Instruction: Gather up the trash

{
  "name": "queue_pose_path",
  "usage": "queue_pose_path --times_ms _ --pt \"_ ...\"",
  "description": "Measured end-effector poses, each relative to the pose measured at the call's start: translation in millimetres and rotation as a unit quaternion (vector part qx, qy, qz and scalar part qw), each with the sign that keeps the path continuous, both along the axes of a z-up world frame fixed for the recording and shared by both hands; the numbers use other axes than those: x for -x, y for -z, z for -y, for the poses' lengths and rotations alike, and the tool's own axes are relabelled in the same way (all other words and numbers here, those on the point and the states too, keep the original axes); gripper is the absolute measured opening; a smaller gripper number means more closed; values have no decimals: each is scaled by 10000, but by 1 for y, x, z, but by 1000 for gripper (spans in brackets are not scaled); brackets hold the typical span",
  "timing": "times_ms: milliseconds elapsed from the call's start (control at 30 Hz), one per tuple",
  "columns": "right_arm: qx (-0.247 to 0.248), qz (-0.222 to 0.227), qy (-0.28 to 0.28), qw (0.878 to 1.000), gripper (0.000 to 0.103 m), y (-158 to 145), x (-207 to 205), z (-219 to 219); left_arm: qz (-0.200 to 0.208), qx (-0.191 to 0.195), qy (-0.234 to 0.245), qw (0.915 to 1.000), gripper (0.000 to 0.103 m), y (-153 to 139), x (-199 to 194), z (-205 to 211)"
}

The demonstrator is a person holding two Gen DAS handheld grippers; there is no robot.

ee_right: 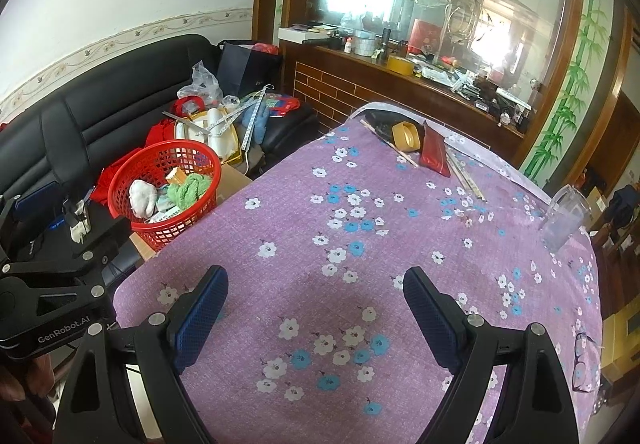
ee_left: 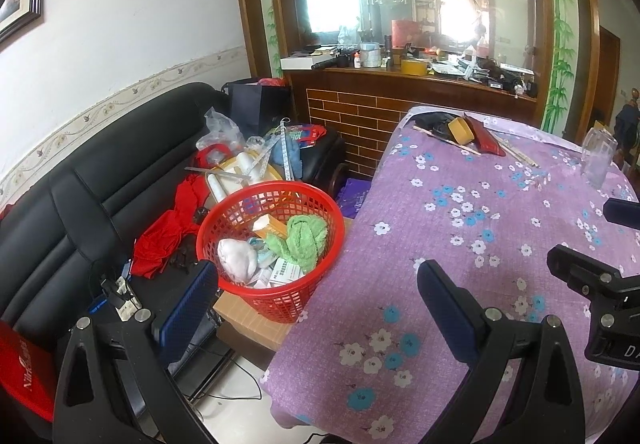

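Observation:
A red mesh basket (ee_left: 276,294) stands on a cardboard box left of the table; it also shows in the right wrist view (ee_right: 168,230). It holds a white crumpled wad (ee_left: 237,259), a green cloth (ee_left: 306,238), an orange box and paper packets. My left gripper (ee_left: 316,286) is open and empty, over the table's left edge beside the basket. My right gripper (ee_right: 316,292) is open and empty above the purple flowered tablecloth (ee_right: 400,244). The right gripper's body shows at the right of the left wrist view (ee_left: 600,284).
At the table's far end lie a yellow tape roll (ee_right: 406,135), a red pouch (ee_right: 434,154), sticks and a dark object. A clear plastic cup (ee_right: 566,218) stands at the right edge. Glasses (ee_right: 582,360) lie near right. A black sofa (ee_left: 100,184) holds clutter. A wooden counter (ee_left: 400,84) stands behind.

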State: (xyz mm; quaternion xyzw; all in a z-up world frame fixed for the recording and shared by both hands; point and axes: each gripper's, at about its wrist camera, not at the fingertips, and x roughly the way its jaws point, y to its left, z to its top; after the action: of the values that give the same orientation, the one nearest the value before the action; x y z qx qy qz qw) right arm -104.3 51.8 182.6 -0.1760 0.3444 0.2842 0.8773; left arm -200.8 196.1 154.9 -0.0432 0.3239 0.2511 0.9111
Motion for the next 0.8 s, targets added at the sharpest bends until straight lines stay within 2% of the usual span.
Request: queue_pose_path --times_ms 800 --pt "4 -17 62 10000 92 -1 5 3 -9 18 89 10000 99 -1 0 3"
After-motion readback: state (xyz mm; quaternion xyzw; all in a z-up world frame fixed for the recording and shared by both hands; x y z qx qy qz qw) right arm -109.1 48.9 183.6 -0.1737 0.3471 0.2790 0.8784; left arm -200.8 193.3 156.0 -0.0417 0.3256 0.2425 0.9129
